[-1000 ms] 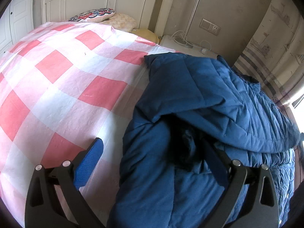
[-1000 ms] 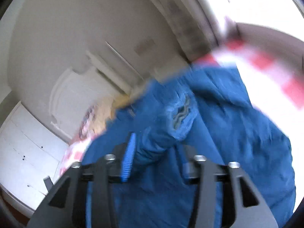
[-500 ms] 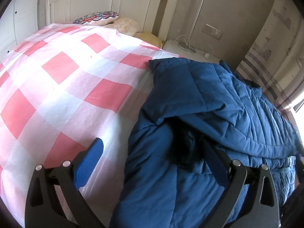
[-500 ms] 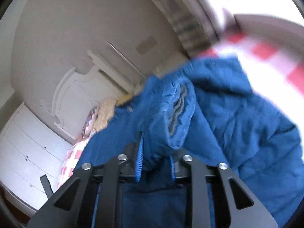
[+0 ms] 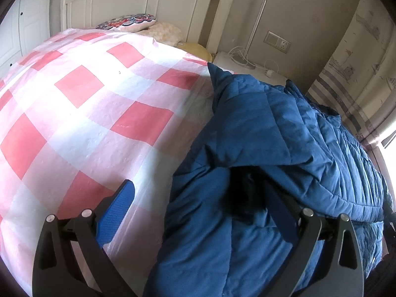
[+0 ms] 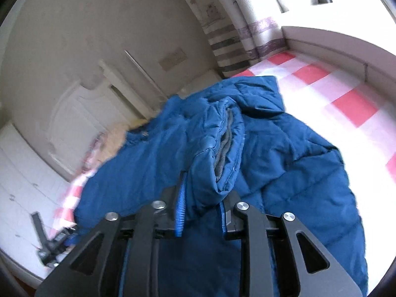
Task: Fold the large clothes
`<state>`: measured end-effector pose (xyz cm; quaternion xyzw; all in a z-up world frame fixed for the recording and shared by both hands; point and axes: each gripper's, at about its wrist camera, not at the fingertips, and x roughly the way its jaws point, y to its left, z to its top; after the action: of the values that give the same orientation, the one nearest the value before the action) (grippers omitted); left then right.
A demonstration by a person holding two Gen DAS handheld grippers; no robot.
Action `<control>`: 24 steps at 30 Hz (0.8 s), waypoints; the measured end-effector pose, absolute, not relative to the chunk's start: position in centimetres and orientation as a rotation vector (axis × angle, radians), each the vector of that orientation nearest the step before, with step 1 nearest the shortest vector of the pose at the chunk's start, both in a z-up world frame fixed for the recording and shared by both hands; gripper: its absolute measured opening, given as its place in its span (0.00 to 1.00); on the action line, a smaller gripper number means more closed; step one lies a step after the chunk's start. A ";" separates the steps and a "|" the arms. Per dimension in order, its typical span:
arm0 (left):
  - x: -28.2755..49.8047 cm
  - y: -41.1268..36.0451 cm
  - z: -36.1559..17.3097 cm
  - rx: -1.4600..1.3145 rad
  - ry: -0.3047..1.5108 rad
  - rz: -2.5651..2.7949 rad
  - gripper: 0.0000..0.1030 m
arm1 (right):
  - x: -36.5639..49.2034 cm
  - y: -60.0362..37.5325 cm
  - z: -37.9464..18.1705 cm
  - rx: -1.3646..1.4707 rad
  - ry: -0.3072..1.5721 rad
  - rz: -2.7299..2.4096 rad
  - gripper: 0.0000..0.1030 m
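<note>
Blue jacket (image 5: 284,133) lies on the checked bedspread (image 5: 81,113), near the headboard (image 5: 138,2). Right gripper (image 6: 203,198) is clamped on a jacket fold, jaws having just eased slightly. Left gripper (image 5: 198,212) stands wide, one finger under fabric, gripping nothing.

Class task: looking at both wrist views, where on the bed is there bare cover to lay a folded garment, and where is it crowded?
Free: the checked bedspread between the pillows at the headboard and the blue padded jacket, and the strip of it beyond the jacket in the right wrist view. Crowded: the jacket's side, where the right tongs pinch a fold.
</note>
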<state>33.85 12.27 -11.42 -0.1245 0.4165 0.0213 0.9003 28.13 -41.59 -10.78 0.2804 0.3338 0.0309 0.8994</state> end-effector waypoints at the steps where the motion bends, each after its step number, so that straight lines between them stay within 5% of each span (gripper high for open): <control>1: 33.9 12.3 -11.4 -0.259 0.862 0.044 0.98 | 27.6 -41.9 -10.4 0.586 0.687 0.029 0.28; 9: 33.8 12.3 -11.5 -0.261 0.866 0.043 0.98 | 27.1 -36.6 -4.1 0.150 0.526 0.007 0.30; 18: 33.3 12.8 -11.3 -0.271 0.843 0.053 0.97 | 33.4 -36.3 -10.8 0.060 0.791 0.019 0.30; 21: 30.2 13.9 -8.7 -0.280 0.663 0.198 0.91 | 33.8 -37.4 -11.1 0.125 0.796 0.057 0.30; 24: 26.1 15.7 -4.4 -0.415 0.397 0.229 0.95 | 34.3 -37.6 -11.3 0.132 0.795 0.062 0.30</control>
<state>26.14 15.73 -4.41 -0.2044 0.1955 0.1129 0.9525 34.28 -37.61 -11.25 0.0642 0.3868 0.0303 0.9194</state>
